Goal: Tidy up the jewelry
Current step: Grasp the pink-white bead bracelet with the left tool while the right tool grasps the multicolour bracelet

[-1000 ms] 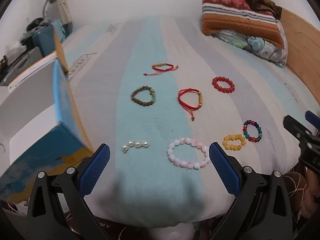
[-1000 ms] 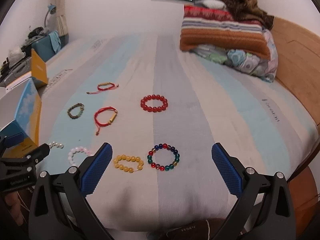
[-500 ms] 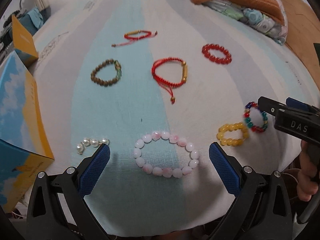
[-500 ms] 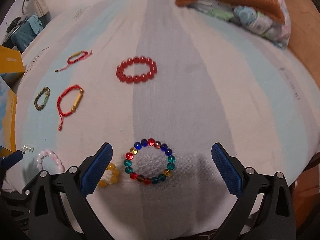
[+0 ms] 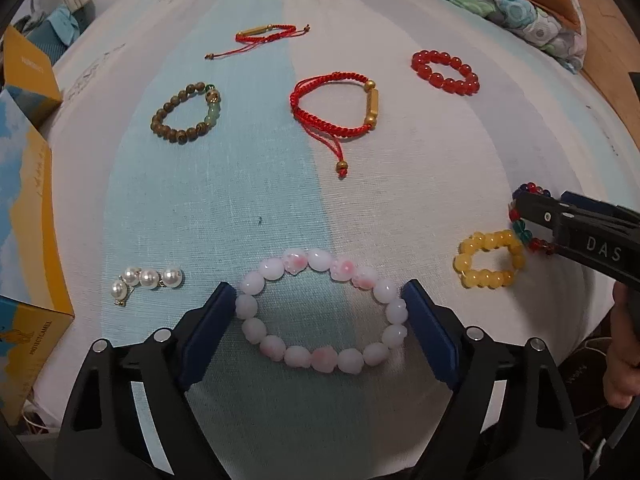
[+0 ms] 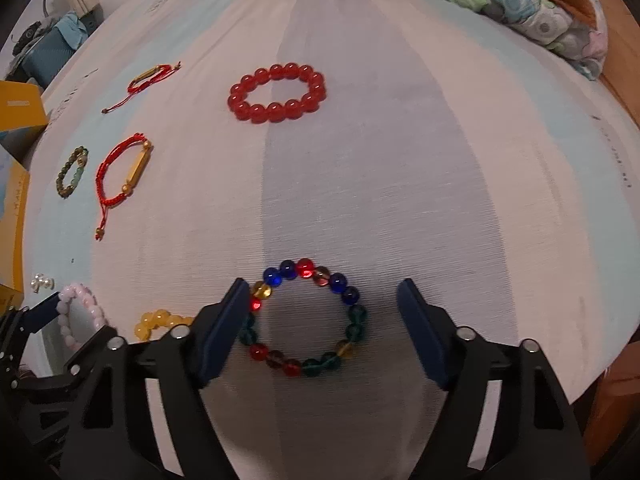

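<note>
Several bracelets lie on a striped bed sheet (image 5: 248, 208). My left gripper (image 5: 318, 292) points down at the pink-and-white bead bracelet (image 5: 322, 360), which lies between its blue pads. The jaws are closing, and the pads are at the bracelet's two sides without squeezing it. My right gripper (image 6: 322, 286) is over the multicoloured glass-bead bracelet (image 6: 304, 268), and its jaws are closing too. Its left pad is at the beads while the right pad stands apart. The yellow bead bracelet (image 5: 486, 240) lies just left of it.
Farther up the bed lie a red bead bracelet (image 5: 444, 74), two red cord bracelets (image 5: 328, 78) (image 5: 264, 34), a brown wooden bracelet (image 5: 176, 136) and a pearl piece (image 5: 148, 278). A blue-and-yellow box (image 5: 24, 240) stands at the left edge, and pillows (image 5: 520, 0) lie at the back right.
Both grippers have dropped toward the bed and tilted downward. Their jaws have narrowed, the left around the pink bracelet and the right around the multicoloured one.
</note>
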Available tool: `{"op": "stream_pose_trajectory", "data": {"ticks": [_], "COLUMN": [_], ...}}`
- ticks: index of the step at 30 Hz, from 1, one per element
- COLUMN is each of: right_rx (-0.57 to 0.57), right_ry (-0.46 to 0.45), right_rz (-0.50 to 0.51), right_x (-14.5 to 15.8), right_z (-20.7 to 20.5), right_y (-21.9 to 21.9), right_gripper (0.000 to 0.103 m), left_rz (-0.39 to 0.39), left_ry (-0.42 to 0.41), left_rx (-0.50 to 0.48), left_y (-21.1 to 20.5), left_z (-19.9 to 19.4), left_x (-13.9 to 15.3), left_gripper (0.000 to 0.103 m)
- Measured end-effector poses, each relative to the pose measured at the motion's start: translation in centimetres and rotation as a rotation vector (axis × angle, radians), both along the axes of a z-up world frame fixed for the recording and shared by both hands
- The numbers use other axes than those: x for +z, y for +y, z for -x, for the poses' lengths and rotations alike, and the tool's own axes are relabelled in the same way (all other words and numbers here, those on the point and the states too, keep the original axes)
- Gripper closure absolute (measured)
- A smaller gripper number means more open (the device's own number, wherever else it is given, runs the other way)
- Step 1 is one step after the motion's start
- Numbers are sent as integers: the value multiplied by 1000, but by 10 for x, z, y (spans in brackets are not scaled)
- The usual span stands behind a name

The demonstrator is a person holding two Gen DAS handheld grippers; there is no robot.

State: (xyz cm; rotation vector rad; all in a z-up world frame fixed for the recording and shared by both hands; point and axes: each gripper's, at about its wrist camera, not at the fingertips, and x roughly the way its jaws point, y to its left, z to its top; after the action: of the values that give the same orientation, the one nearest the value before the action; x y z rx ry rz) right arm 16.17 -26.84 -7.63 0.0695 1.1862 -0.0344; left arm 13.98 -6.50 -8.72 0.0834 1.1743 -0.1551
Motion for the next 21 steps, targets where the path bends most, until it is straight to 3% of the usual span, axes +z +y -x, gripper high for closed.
{"op": "stream_pose_trajectory", "data": {"ticks": [6,11,15,19,21], "right_rx": [-1,-7,-25,-21,-18], "right_ry": [13,14,24,22,21], "right_rz": [-38,-48,-29,-19,-1], "right_x": [-1,0,-3,-3,-3], "right_z": [0,3,5,6,6], "right_y": [0,-1,-5,-1,0], "right_gripper": [50,54,68,69,75], "left_rz": [9,19,32,33,28], "left_ry": [4,6,8,5,-1], "left_rx": [23,29,37,30,21], "left_y": [5,10,16,18,18], "left_z": [-1,1,1,2,4], "left_x": [0,2,4,5,5], "left_gripper": [37,49,60,68,81]}}
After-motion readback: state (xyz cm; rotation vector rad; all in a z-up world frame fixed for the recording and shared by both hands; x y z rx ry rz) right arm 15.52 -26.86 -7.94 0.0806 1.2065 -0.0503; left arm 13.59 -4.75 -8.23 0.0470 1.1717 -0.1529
